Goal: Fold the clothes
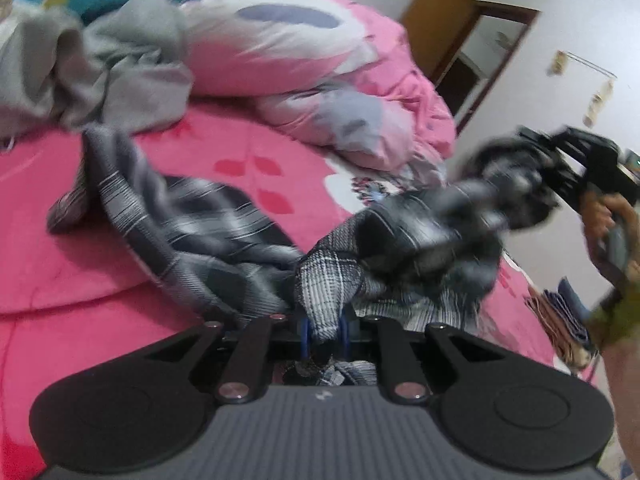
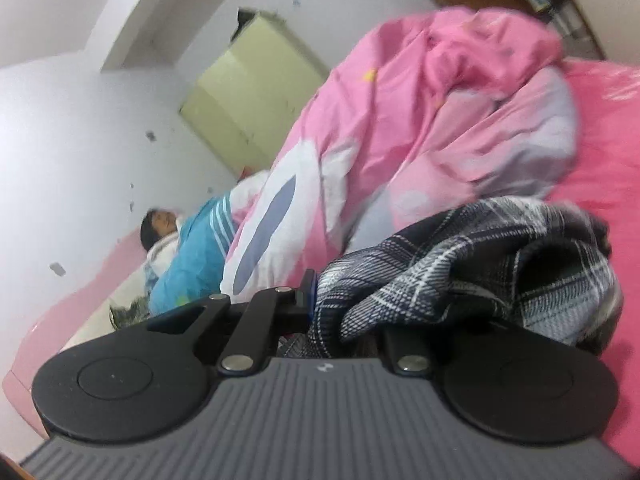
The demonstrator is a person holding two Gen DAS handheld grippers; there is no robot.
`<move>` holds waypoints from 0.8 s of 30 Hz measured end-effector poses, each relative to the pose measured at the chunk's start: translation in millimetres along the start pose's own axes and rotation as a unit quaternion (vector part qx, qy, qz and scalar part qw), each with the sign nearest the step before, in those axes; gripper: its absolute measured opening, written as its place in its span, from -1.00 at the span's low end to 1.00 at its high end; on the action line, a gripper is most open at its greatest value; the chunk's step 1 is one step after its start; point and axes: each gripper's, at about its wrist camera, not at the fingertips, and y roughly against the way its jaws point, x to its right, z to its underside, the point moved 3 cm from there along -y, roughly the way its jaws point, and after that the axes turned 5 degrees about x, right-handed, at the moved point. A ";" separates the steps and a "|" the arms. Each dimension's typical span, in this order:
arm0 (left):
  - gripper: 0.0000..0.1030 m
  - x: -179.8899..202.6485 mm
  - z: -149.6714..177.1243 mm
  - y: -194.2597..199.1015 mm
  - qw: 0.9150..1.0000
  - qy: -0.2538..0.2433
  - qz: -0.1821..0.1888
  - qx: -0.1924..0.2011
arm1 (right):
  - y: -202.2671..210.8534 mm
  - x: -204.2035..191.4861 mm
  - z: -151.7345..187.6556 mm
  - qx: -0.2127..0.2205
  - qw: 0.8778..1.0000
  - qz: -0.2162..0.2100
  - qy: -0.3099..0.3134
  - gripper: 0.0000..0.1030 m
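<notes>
At the upper left of my left wrist view a grey garment (image 1: 112, 60) lies on the pink bed (image 1: 80, 240). The plaid shirt (image 1: 192, 224) trails across the centre; my left hand-held gripper (image 1: 325, 334) pinches its fabric at lower middle. At right, my right hand-held gripper (image 1: 492, 216) clamps another bunch of it.

Black-and-grey handheld grippers
Ribbed grey body, black round discs, silver pivot screws, blue-edged fingers (image 1: 343, 330); olive sleeve (image 1: 616, 312).
</notes>
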 end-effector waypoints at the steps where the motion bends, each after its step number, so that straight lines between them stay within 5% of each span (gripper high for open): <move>1: -0.64 -5.5 0.0 -3.4 1.000 0.010 -0.005 -0.004 | -24.1 3.7 5.3 -0.019 1.000 0.006 -0.002 -0.80; 4: -0.36 -19.6 1.7 -11.4 0.999 0.031 -0.018 -0.014 | -95.9 15.8 23.2 -0.080 0.996 0.027 -0.007 -0.67; 5: -0.26 -23.4 2.8 -12.4 0.999 0.039 -0.022 -0.015 | -119.8 19.9 29.1 -0.100 0.994 0.035 -0.009 -0.55; 7: 0.03 -30.0 5.1 -12.6 0.998 0.057 -0.020 -0.018 | -148.4 40.1 55.7 -0.157 0.984 0.086 -0.011 0.02; 9: 0.28 -34.6 7.4 -11.3 0.997 0.073 -0.013 -0.021 | -163.0 57.5 79.2 -0.202 0.971 0.126 -0.010 0.05; 11: 0.38 -34.5 9.7 -7.4 0.997 0.067 -0.018 -0.018 | -156.1 67.7 92.9 -0.219 0.966 0.139 -0.006 0.05; 17: 0.46 -17.3 14.3 10.6 0.999 0.007 -0.048 0.017 | -63.9 63.4 74.7 -0.155 0.983 0.091 -0.023 0.18; 21: 0.46 14.1 17.4 17.3 0.994 -0.074 -0.063 0.048 | -21.4 38.7 90.3 -0.188 0.981 0.012 -0.054 0.18; 24: 0.47 42.6 22.2 15.0 0.985 -0.144 -0.077 0.054 | -18.5 12.4 124.0 -0.247 0.967 -0.022 -0.049 0.18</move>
